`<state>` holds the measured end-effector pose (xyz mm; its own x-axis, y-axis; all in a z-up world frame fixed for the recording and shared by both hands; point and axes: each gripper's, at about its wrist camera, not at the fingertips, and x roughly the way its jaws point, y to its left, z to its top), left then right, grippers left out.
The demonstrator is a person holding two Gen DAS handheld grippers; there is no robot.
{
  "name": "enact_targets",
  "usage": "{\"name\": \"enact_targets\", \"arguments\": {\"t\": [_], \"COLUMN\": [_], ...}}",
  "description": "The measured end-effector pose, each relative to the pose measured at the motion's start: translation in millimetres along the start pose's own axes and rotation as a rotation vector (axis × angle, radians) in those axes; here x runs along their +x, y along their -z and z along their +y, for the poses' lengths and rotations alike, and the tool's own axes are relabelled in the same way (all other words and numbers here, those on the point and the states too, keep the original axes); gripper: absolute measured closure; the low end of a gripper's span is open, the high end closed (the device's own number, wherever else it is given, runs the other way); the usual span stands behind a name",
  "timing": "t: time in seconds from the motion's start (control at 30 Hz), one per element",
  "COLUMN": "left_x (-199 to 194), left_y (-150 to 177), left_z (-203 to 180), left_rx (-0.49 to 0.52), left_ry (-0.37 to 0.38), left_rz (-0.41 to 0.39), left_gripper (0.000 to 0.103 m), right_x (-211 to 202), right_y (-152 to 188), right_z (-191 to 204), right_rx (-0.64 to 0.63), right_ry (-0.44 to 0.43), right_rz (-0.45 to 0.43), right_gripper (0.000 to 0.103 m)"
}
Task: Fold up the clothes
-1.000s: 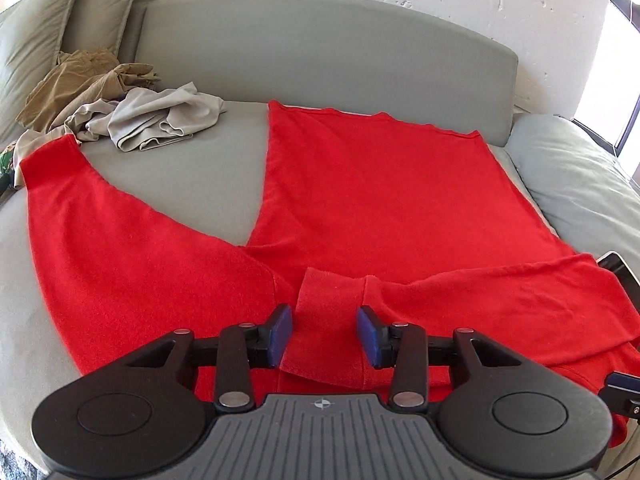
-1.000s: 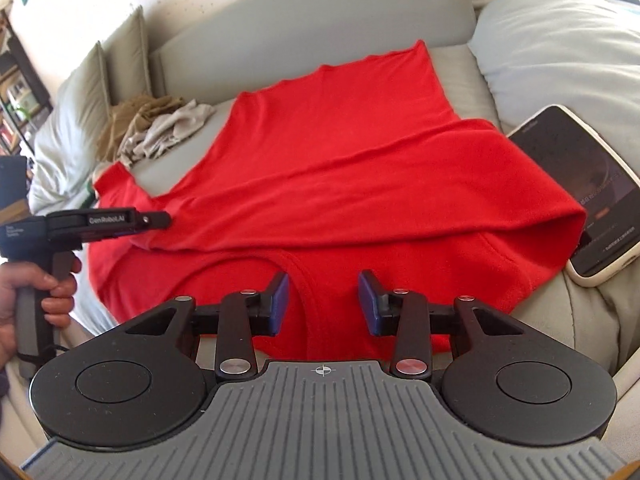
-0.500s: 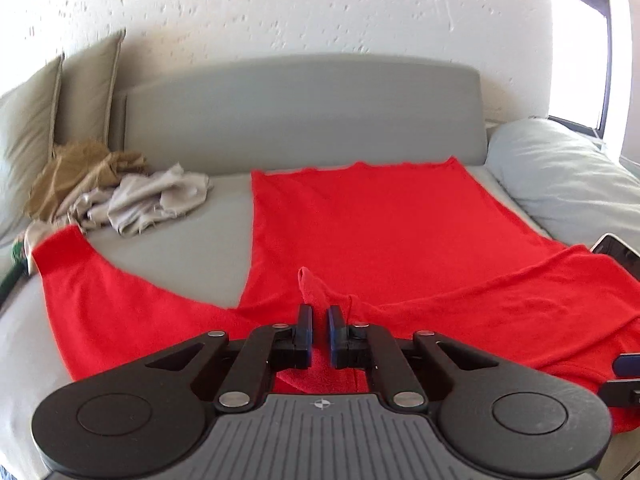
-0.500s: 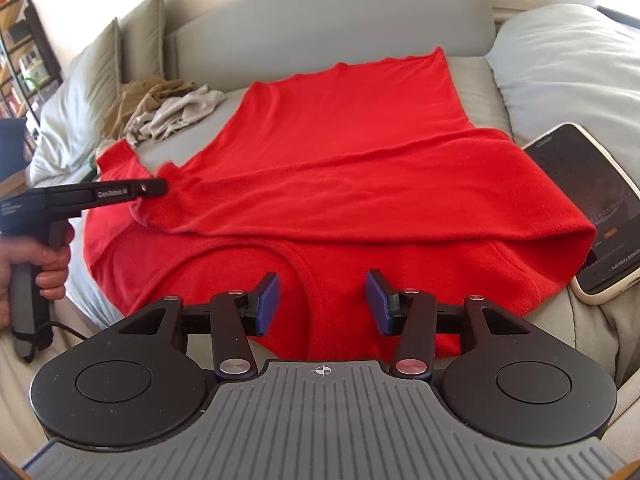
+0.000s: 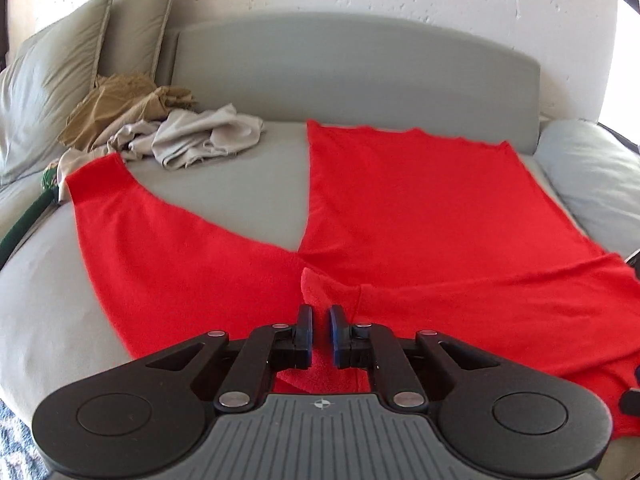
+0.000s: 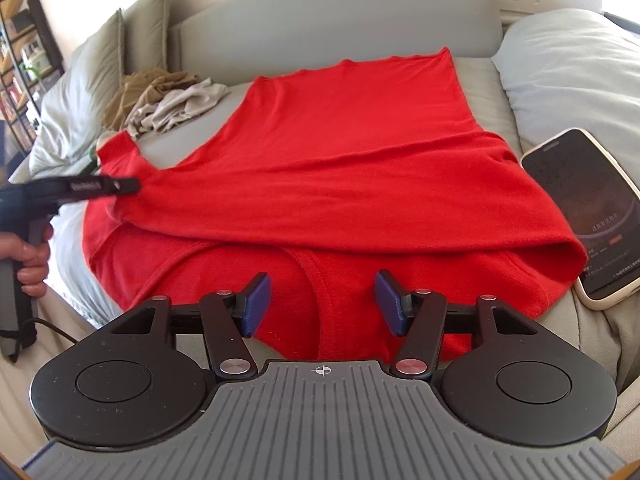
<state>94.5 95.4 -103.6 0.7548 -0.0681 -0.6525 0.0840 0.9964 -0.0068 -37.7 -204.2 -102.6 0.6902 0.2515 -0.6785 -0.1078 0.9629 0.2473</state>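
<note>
A red long-sleeved top [image 5: 408, 200] lies spread on the grey sofa seat [image 5: 248, 184], one sleeve [image 5: 132, 220] stretched to the far left. The other sleeve [image 6: 360, 208] is folded across the body. My left gripper [image 5: 320, 334] is shut on that folded sleeve's cuff [image 5: 320, 284], which bunches up between the fingers. In the right wrist view the left gripper [image 6: 100, 186] reaches in from the left, held by a hand [image 6: 32, 256]. My right gripper [image 6: 322, 304] stands open just over the neckline [image 6: 316, 280] at the near edge.
A heap of beige and tan clothes [image 5: 160, 128] sits at the back left by two pillows [image 5: 80, 64]. A phone [image 6: 580, 216] lies face up right of the top, beside a pale cushion [image 6: 568, 72]. The sofa backrest [image 5: 352, 72] runs behind.
My left gripper went from open around the cuff to shut on it and raised it slightly. The right gripper's fingers spread wider over the neckline.
</note>
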Motion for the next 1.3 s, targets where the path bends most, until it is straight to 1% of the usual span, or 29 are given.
{"name": "enact_targets", "arguments": {"t": [0.03, 0.07, 0.1, 0.13, 0.2, 0.23, 0.27, 0.3, 0.33, 0.37, 0.4, 0.47, 0.53, 0.63, 0.73, 0.77, 0.8, 0.83, 0.87, 0.9, 0.93, 1.0, 1.07, 1.17, 1.2, 1.23, 1.27, 1.3], "left_x": [0.4, -3.7, -9.7, -16.8, -31.6, -35.0, -34.1, -33.3, -29.3, -20.0, -12.5, -6.2, 0.1, 9.6, 15.1, 15.4, 15.7, 16.2, 16.5, 16.7, 16.8, 17.0, 17.3, 17.8, 18.1, 18.3, 18.2, 18.1], "left_y": [0.6, 0.8, 1.7, 2.5, 3.1, 2.8, 2.4, 2.0, 1.9, 2.8, 3.9, 4.8, 5.8, 7.2, 8.0, 8.0, 8.0, 7.9, 7.8, 7.6, 7.4, 7.4, 7.4, 6.6, 6.4, 6.4, 6.6, 6.8], "left_z": [0.4, 2.1, 4.7, 7.6, 11.2, 9.3, 4.6, -0.1, -5.5, -11.9, -16.5, -20.0, -23.4, -28.6, -30.2, -29.2, -28.2, -27.2, -26.4, -25.8, -25.7, -25.8, -26.2, -26.2, -25.9, -25.5, -25.6, -25.8], "left_rx": [-0.002, -0.015, -0.040, -0.069, -0.119, -0.123, -0.107, -0.092, -0.073, -0.051, -0.036, -0.023, -0.009, 0.011, 0.018, 0.016, 0.013, 0.010, 0.007, 0.003, 0.001, 0.000, 0.004, -0.004, -0.009, -0.014, -0.016, -0.016], "left_ry": [-0.010, -0.015, -0.019, -0.019, 0.022, 0.059, 0.099, 0.139, 0.170, 0.183, 0.188, 0.180, 0.173, 0.161, 0.159, 0.163, 0.166, 0.170, 0.173, 0.175, 0.177, 0.178, 0.177, 0.175, 0.175, 0.173, 0.172, 0.170], "left_rz": [0.009, 0.001, -0.016, -0.045, -0.129, -0.155, -0.156, -0.157, -0.140, -0.095, -0.060, -0.033, -0.006, 0.034, 0.056, 0.056, 0.057, 0.058, 0.059, 0.060, 0.061, 0.061, 0.061, 0.063, 0.064, 0.065, 0.065, 0.065], "left_gripper": [0.080, 0.075, 0.065, 0.062, 0.063, 0.068, 0.071, 0.076, 0.075, 0.075, 0.076, 0.076, 0.077, 0.076, 0.076, 0.076, 0.076, 0.076, 0.076, 0.076, 0.076, 0.076, 0.076, 0.076, 0.076, 0.076, 0.076, 0.076], "right_x": [-1.9, -6.0, -12.1, -20.0, -36.2, -44.4, -51.6, -52.6, -52.8, -46.9, -40.3, -18.8, 3.0, 35.6, 60.5, 67.1, 73.7, 79.7, 83.6, 83.9, 80.5, 67.3, 54.8, 49.5, 51.8, 54.4, 59.0, 65.7], "right_y": [-2.2, -4.6, -7.3, -10.5, -18.0, -21.7, -26.0, -33.4, -41.0, -50.1, -59.3, -79.0, -94.1, -107.1, -112.3, -113.0, -113.8, -115.6, -117.4, -119.3, -121.8, -124.4, -124.2, -121.4, -118.9, -116.2, -112.4, -108.3], "right_z": [-0.3, -1.2, -4.3, -9.9, -21.6, -27.5, -34.1, -45.7, -57.8, -73.8, -89.7, -121.9, -141.9, -161.1, -171.8, -171.4, -170.5, -166.5, -163.6, -162.3, -161.8, -164.9, -170.7, -161.1, -152.1, -142.8, -132.4, -123.2], "right_rx": [0.012, 0.037, 0.070, 0.104, 0.153, 0.178, 0.204, 0.241, 0.280, 0.332, 0.382, 0.438, 0.447, 0.470, 0.516, 0.515, 0.509, 0.474, 0.446, 0.430, 0.418, 0.430, 0.478, 0.434, 0.400, 0.364, 0.319, 0.272], "right_ry": [0.003, 0.003, -0.012, -0.040, -0.048, -0.052, -0.050, -0.010, 0.030, 0.067, 0.100, 0.099, 0.083, 0.063, 0.045, 0.039, 0.036, 0.054, 0.066, 0.081, 0.118, 0.237, 0.262, 0.130, 0.071, 0.019, 0.014, 0.033], "right_rz": [0.002, 0.004, -0.001, -0.021, -0.101, -0.141, -0.179, -0.205, -0.225, -0.209, -0.191, -0.127, -0.054, 0.062, 0.145, 0.161, 0.177, 0.189, 0.187, 0.164, 0.111, -0.010, -0.069, -0.035, -0.012, 0.010, 0.031, 0.063], "right_gripper": [0.040, 0.041, 0.042, 0.042, 0.043, 0.043, 0.045, 0.047, 0.050, 0.056, 0.057, 0.057, 0.057, 0.056, 0.056, 0.061, 0.084, 0.094, 0.094, 0.094, 0.094, 0.094, 0.094, 0.093, 0.090, 0.089, 0.089, 0.085]}}
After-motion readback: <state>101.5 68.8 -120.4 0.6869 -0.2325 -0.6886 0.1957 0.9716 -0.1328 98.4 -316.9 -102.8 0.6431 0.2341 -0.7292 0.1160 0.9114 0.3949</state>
